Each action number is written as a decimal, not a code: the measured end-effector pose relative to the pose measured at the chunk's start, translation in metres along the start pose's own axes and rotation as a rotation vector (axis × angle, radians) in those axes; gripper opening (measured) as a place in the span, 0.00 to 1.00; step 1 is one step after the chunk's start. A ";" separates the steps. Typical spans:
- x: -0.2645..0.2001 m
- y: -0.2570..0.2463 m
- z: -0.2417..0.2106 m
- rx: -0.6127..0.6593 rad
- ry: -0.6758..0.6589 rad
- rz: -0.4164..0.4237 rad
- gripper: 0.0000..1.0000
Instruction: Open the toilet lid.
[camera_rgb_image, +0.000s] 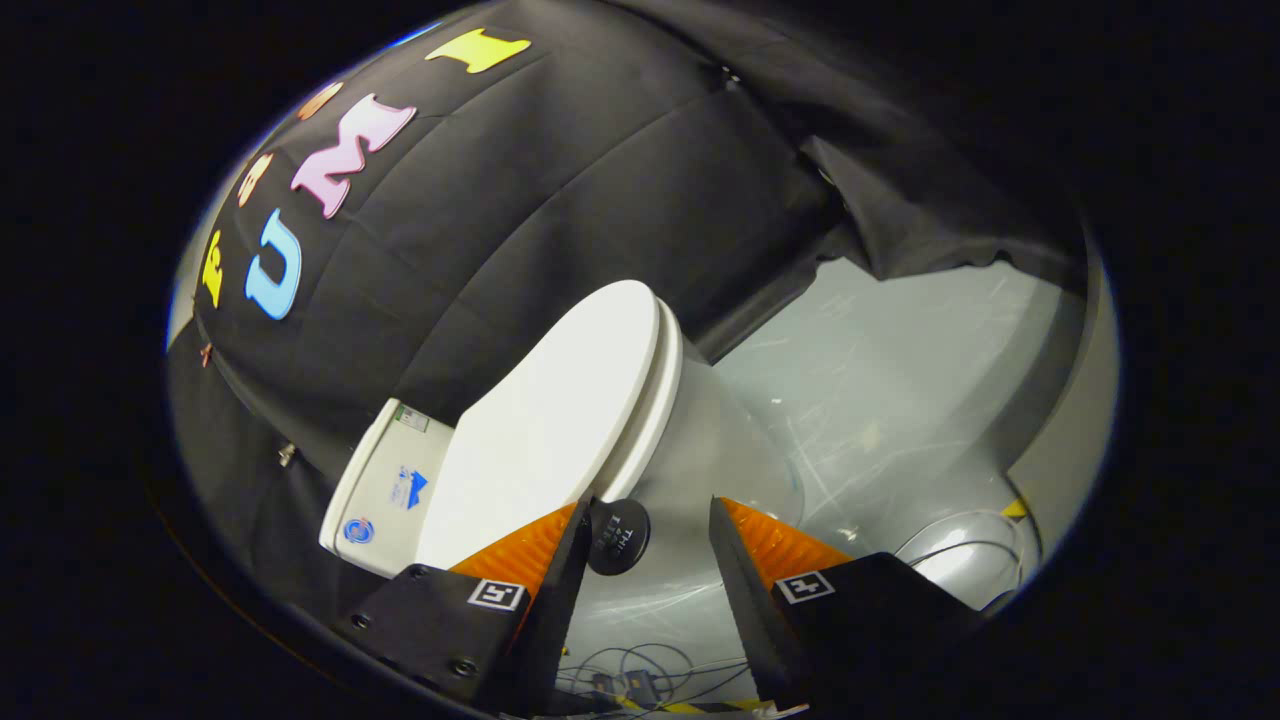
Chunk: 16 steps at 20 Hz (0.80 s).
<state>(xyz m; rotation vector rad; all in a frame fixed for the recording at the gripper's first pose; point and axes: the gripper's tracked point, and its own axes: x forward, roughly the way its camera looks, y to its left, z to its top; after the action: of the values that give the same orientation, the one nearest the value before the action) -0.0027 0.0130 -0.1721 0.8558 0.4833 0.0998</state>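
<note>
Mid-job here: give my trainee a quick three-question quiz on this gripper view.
1. True or false: the toilet lid lies shut on the seat.
2. The claw is: A) open, holding nothing; B) shut on the lid; C) shut on a cable.
3. Fill in: the white tank stands against the black ____ wall.

Key: 1 true; 2 A; 3 cloth.
</note>
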 end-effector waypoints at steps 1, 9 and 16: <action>0.002 0.001 0.000 0.041 0.004 0.014 0.76; 0.009 0.009 -0.010 0.293 0.071 0.138 0.43; 0.016 0.015 -0.011 0.409 0.060 0.203 0.18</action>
<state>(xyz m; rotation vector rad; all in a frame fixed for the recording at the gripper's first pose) 0.0082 0.0352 -0.1731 1.3062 0.4789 0.2183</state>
